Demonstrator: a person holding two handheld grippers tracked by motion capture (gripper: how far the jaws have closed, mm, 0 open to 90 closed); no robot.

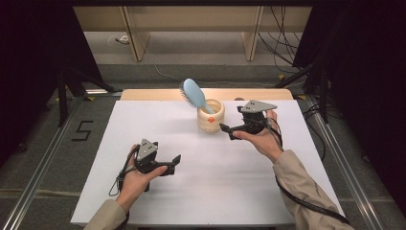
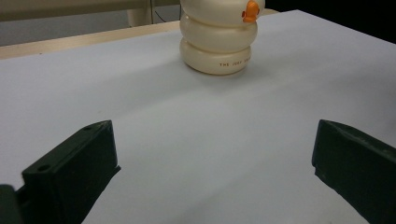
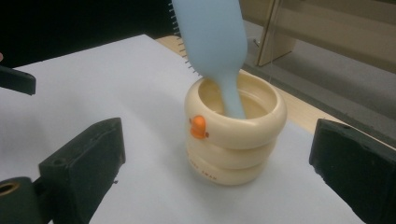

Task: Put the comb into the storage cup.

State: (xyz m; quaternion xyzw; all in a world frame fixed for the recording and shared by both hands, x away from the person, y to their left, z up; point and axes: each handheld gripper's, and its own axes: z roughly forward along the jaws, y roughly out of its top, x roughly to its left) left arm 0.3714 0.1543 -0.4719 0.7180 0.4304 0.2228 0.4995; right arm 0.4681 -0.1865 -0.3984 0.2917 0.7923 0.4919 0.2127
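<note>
High view: cream cup (image 1: 211, 116) sits at the far middle of the white table (image 1: 201, 191), blue hairbrush (image 1: 195, 95) standing in it handle-down, head leaning far-left. Right gripper (image 1: 225, 128) is just beside the cup's right side, jaws apart, holding nothing. Left gripper (image 1: 175, 160) is well apart, nearer the person, also empty.

Left gripper view: jaws wide, cup (image 2: 218, 39) far ahead, slightly right.

Right gripper view: jaws wide, cup (image 3: 235, 133) dead ahead between them, brush (image 3: 215, 42) tilting up-left. Right hand is nearer; the brush's long axis is steep, so I'd grab it side-on.

A lab: black curtains (image 1: 28, 72), loose cables (image 1: 282, 43), framed table (image 1: 143, 129).
</note>
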